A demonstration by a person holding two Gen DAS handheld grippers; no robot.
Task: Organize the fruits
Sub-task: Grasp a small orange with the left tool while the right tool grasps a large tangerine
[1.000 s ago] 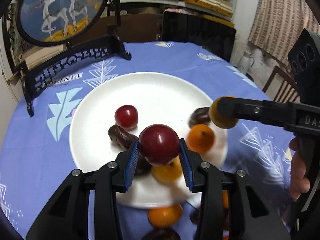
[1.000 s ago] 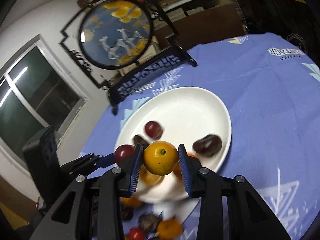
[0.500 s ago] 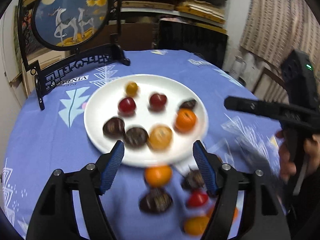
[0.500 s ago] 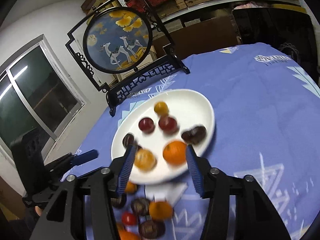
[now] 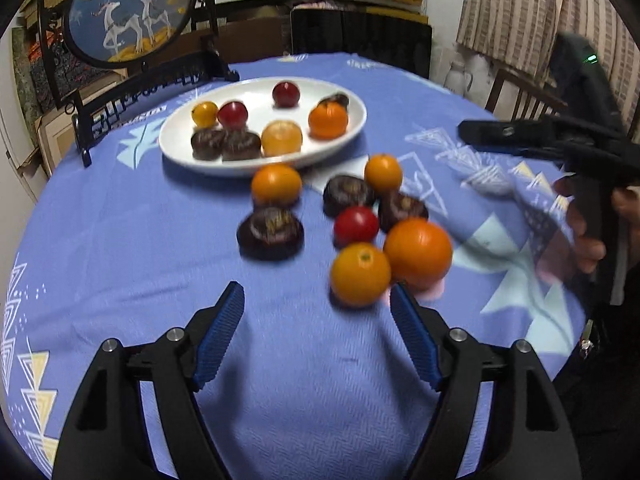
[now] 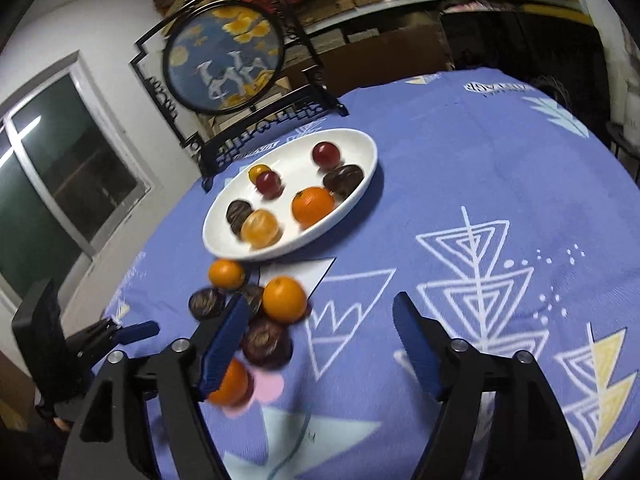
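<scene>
A home dining room: clothed table (image 5: 120,240); ornamental screen (image 5: 128,12) (deer).

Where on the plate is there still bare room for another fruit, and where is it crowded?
The white plate has bare room along its far rim, between the yellow tomato and the red fruit. Its near half is crowded with dark fruits and oranges.

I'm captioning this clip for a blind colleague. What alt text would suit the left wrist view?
The open, empty left claw hovers over a blue tablecloth before a loose cluster of fruit, orange, red and dark. Behind it a white plate holds eight more fruits. At the right edge, a hand holds the right claw.
</scene>
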